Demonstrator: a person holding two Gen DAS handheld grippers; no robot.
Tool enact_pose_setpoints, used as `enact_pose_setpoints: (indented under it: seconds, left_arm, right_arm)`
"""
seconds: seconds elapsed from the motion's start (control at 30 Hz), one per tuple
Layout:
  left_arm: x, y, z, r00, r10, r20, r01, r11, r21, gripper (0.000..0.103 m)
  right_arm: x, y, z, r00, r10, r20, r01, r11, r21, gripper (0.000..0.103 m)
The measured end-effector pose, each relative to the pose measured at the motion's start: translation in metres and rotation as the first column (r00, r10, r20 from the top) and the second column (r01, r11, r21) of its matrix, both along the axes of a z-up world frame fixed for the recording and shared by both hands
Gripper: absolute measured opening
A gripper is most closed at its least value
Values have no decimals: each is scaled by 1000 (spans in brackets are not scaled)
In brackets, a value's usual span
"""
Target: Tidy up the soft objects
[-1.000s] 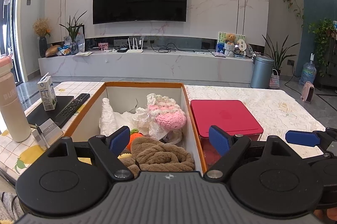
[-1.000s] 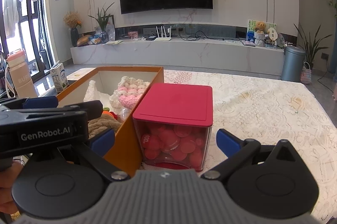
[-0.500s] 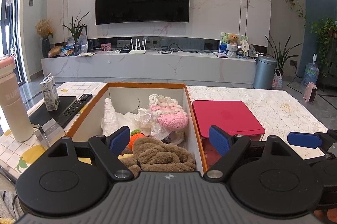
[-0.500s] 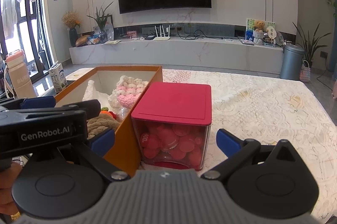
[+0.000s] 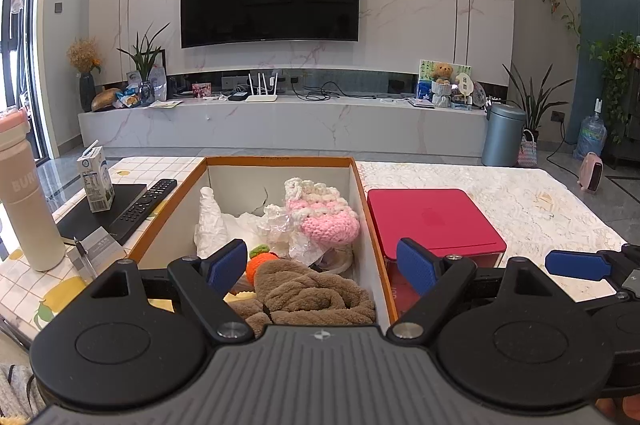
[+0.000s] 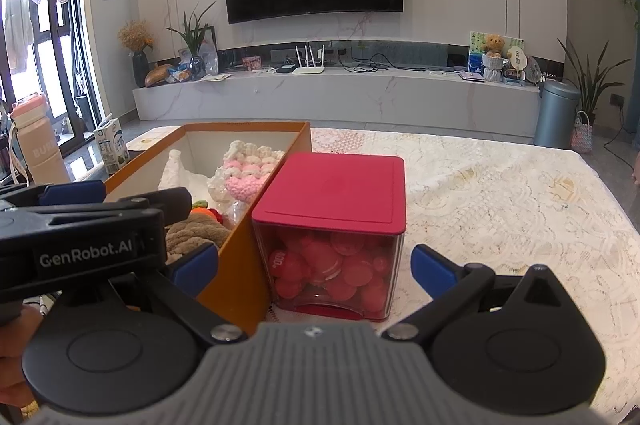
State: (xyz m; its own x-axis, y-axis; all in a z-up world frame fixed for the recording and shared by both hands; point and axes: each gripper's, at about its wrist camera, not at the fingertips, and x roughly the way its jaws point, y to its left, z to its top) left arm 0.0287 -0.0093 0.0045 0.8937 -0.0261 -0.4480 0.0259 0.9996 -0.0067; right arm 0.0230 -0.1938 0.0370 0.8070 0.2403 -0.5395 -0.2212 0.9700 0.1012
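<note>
An orange box (image 5: 280,159) holds a brown plush piece (image 5: 316,293), a pink and white crochet item (image 5: 326,221), a small orange crochet fruit (image 5: 260,261) and crumpled white wrapping. My left gripper (image 5: 320,265) hangs open just above the box's near end, over the brown plush. Touching the box's right wall stands a clear container with a red lid (image 6: 336,185), full of red balls (image 6: 328,265). My right gripper (image 6: 316,271) is open in front of that container, holding nothing. The orange box (image 6: 240,124) is also visible in the right wrist view.
Left of the box stand a beige bottle (image 5: 24,193) and a milk carton (image 5: 96,181), with a remote (image 5: 144,205) on a black pad. A lace tablecloth (image 6: 500,193) spreads to the right of the container. A TV wall and low shelf lie beyond.
Both views have drifted only a little. Both grippers stay open and the objects have not moved.
</note>
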Motion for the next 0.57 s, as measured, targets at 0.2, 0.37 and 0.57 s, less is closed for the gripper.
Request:
enact_pose_setpoints:
  seconds: [0.2,0.37,0.57]
  left_arm:
    - [-1,0,0,1000,3,1,-3,1000,9,99]
    - [0,2,0,1000,6,-6,-6,1000,10,99]
    - [0,4,0,1000,8,-4,-8,1000,8,99]
  right_arm:
    - [1,1,-2,1000,4,-4,-4,1000,6,100]
    - [2,2,-3,1000,3,-5,-3,1000,5,100]
    - [2,3,-3,1000,3,-7,-2,1000,13,100]
